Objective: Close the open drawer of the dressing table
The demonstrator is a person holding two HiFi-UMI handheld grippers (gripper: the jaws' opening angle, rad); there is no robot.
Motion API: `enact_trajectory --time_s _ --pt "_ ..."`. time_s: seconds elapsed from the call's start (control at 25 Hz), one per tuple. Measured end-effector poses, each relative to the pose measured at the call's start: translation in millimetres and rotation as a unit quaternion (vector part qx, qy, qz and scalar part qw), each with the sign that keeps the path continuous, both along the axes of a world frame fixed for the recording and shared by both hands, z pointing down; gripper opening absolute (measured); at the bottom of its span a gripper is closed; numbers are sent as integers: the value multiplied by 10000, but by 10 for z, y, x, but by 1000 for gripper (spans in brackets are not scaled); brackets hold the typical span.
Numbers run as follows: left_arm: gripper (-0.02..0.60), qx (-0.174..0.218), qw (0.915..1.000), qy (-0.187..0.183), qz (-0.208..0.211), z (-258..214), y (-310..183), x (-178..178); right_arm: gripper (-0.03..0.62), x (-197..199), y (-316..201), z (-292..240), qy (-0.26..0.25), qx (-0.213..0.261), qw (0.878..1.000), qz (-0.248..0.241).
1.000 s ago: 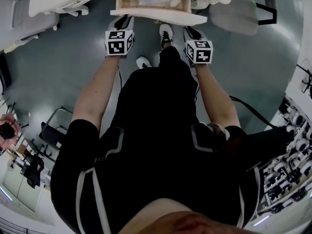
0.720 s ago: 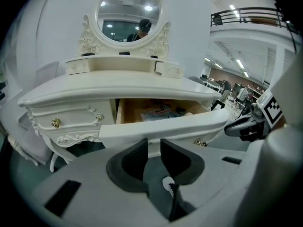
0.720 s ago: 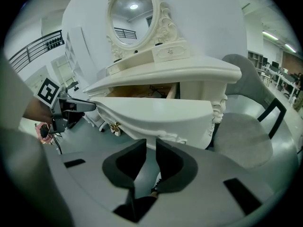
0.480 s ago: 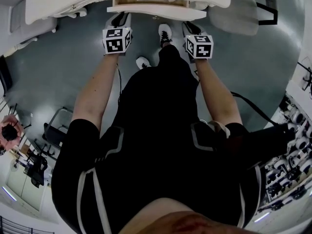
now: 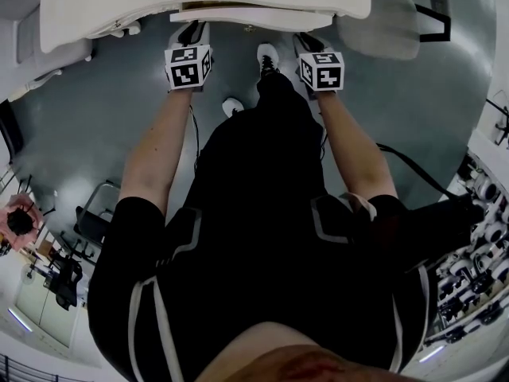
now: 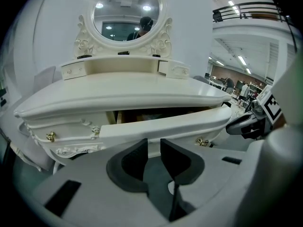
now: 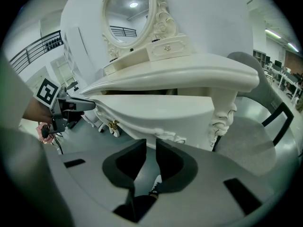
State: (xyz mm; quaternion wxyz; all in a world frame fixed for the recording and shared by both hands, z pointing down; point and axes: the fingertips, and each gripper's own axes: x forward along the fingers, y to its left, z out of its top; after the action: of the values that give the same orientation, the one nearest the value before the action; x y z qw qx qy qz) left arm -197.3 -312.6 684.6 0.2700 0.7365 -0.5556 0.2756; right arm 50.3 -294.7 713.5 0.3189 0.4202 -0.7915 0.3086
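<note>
The drawer of the dressing table is almost home. In the head view its white front juts just past the edge of the worktop. A dark slot shows above the front in the left gripper view.

My left hand-held gripper and my right hand-held gripper are both set against the lower edge of that front. On each, the jaws stand a narrow gap apart with nothing between them. Neither has hold of anything.

The main risk, as I judge it, is an uneven push. The two hand-held grippers sit well apart on the front, so if one leads, the drawer may skew and jam short of shut. The tips are low on a curved, glossy face, so they could slide off underneath, or catch the brass knob just beside the left one. Too hard a shove could jolt the table and the oval mirror above it.

Much is out of sight. The worktop covers the drawer's inside from above, and only a sliver of its wooden side shows. I cannot tell what lies inside, nor whether my tips truly touch the front. The drawer's runners and the table's feet are hidden, and my own body blocks most of the floor.
</note>
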Motion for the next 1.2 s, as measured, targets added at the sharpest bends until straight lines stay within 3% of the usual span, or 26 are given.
enact_trajectory --time_s 0.88,1.2 --pt "84 173 9998 36 -134 -3 -461 -40 75 -32 -461 -21 -239 26 9997 83" --pt "84 296 9989 97 -338 -62 -659 -84 31 -75 -638 -94 -268 223 9994 23"
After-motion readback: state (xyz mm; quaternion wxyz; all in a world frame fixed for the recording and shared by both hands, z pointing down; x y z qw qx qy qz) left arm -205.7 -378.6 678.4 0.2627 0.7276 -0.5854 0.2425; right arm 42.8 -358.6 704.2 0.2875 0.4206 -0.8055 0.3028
